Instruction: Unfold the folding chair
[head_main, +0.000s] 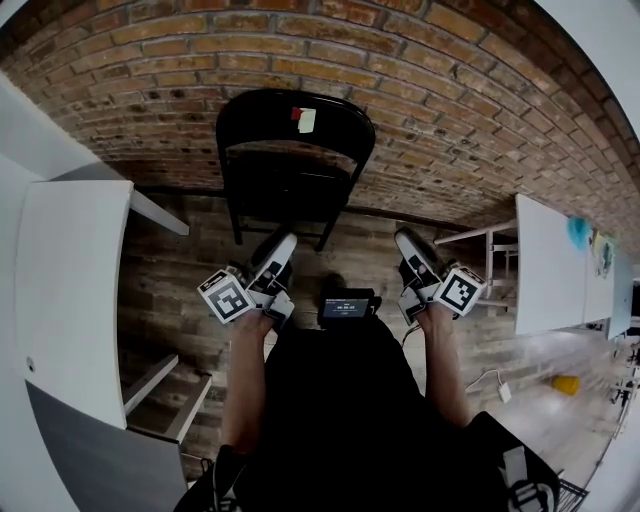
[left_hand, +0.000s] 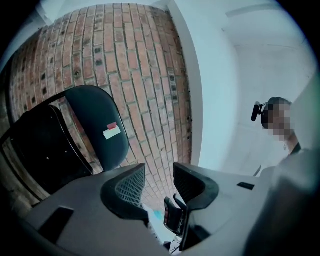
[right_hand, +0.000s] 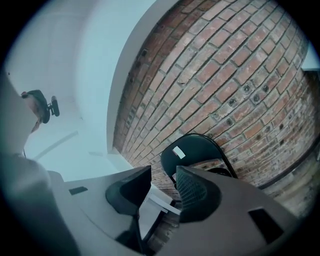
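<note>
Black chair (head_main: 260, 118), red-brown brick wall (head_main: 450, 90)

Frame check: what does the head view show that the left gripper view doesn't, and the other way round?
Head view only: the left gripper and right gripper side by side, the wooden floor, and white tables on either side. Left gripper view only: its own jaws close up, apart with nothing between them, and a head-mounted camera against a white wall. Both: the black folding chair with its sticker, at the brick wall.
</note>
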